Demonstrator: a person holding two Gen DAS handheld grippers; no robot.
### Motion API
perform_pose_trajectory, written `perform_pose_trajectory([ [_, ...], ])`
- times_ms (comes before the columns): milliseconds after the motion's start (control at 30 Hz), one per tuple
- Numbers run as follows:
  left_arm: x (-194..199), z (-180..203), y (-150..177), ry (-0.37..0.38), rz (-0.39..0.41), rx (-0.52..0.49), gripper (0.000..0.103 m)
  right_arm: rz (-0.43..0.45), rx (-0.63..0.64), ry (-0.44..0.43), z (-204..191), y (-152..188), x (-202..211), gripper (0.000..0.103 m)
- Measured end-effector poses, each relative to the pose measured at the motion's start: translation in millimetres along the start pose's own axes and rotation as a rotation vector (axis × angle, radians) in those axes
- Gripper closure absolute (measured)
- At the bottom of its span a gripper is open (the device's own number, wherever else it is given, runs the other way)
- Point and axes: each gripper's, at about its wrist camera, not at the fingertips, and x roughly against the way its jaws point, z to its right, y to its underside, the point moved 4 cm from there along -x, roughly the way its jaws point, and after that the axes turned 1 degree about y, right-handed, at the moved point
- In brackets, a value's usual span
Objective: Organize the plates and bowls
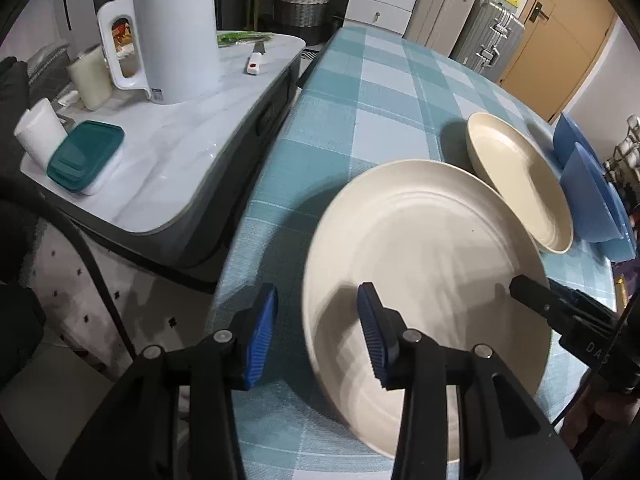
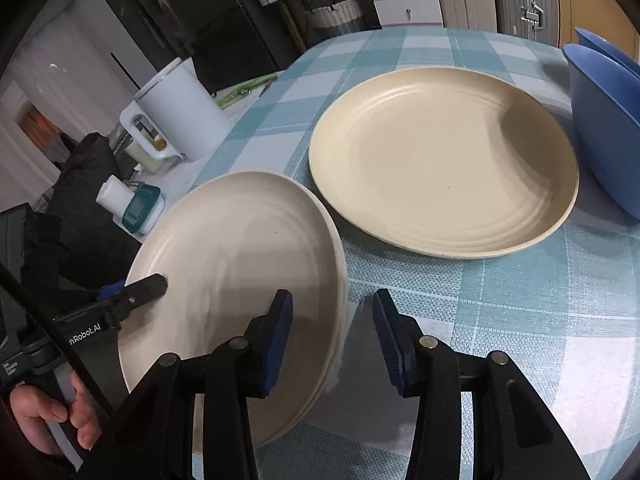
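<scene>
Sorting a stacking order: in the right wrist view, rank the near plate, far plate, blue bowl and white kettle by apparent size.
1. far plate and near plate: alike; nearness makes ranking them unsure.
2. white kettle.
3. blue bowl: cut off by the frame, so its rank is unsure.

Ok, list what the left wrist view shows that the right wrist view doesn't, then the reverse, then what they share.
Left wrist only: the open left gripper straddling the near plate's rim, and a knife on the marble counter.

Right wrist only: the open right gripper at that plate's opposite rim, and a hand holding the left gripper.

Both: the near plate, the far plate, blue bowls, white kettle, checked tablecloth.
</scene>
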Motion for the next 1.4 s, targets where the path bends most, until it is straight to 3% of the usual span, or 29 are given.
perform_pose_trajectory([
  [67,-1.0,3.3,1.4,0.023,-0.008,-0.001,0.067,0.004,-0.006,-0.006,1.8,0.3,-0.2,0.066],
  [133,0.7,8.1,3.2,0.017,-0.008,-0.020,0.071,0.004,-0.020,-0.012,4.9,1.0,-0.5,0.081],
  [200,1.9,12.0,5.6,0.011,-0.013,-0.031,0.071,0.000,-0.024,-0.023,5.2,2.2,0.9,0.086],
  [433,4.9,24.0,13.6,-0.001,-0.027,-0.069,0.071,-0.005,-0.027,-0.001,12.5,13.6,8.9,0.086],
  [767,13.0,64.7,40.7,-0.072,0.011,-0.190,0.070,-0.022,-0.039,0.026,39.6,37.0,32.5,0.086],
  [1133,16.4,100.6,59.0,-0.058,0.023,-0.266,0.070,-0.032,-0.083,0.057,72.6,54.1,55.5,0.086],
  [1400,15.8,105.0,57.5,-0.068,0.025,-0.284,0.069,-0.027,-0.068,0.062,73.7,54.3,56.5,0.085],
])
